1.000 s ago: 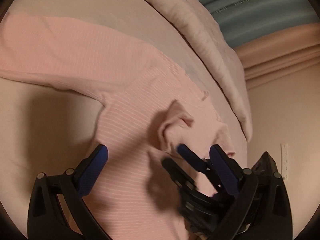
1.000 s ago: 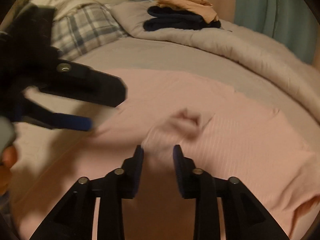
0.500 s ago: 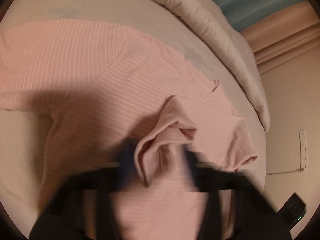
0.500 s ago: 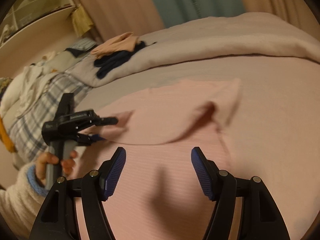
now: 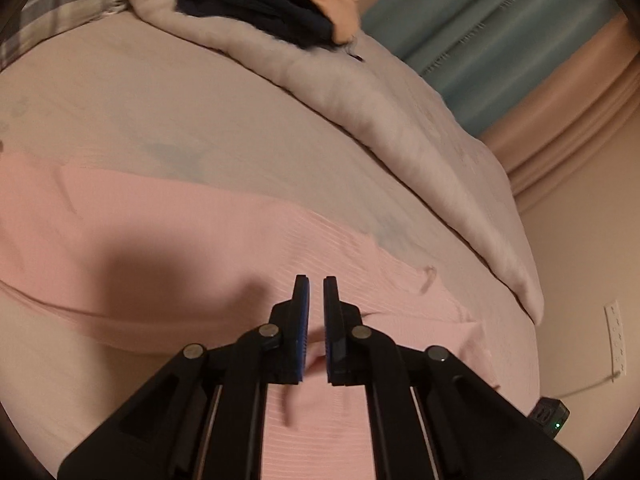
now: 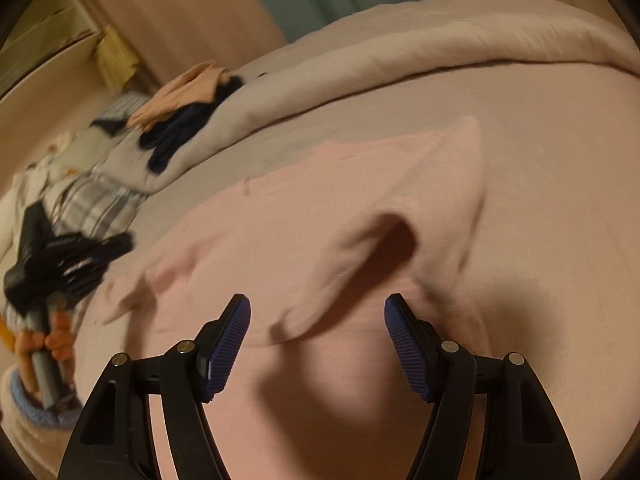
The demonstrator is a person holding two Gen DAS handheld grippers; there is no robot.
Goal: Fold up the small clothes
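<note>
Right gripper (image 6: 318, 344) at lower centre of frame, jaws standing apart, having just been opening; nothing between the blue pads (image 6: 224, 350). Below and beyond them: pink ribbed top (image 6: 320, 216), spread on the bed sheet (image 6: 560, 152), one fold raised at mid-frame casting a dark shadow. Left gripper (image 6: 116, 246) at left edge, blurred, held by a hand (image 6: 48, 340) in a blue-cuffed sleeve. Upper left: dark navy garment (image 6: 180, 132) and peach garment (image 6: 188, 88) on the grey duvet (image 6: 400, 52).

Pink ribbed shirt (image 5: 248, 240) — grey duvet (image 5: 400, 120)
</note>
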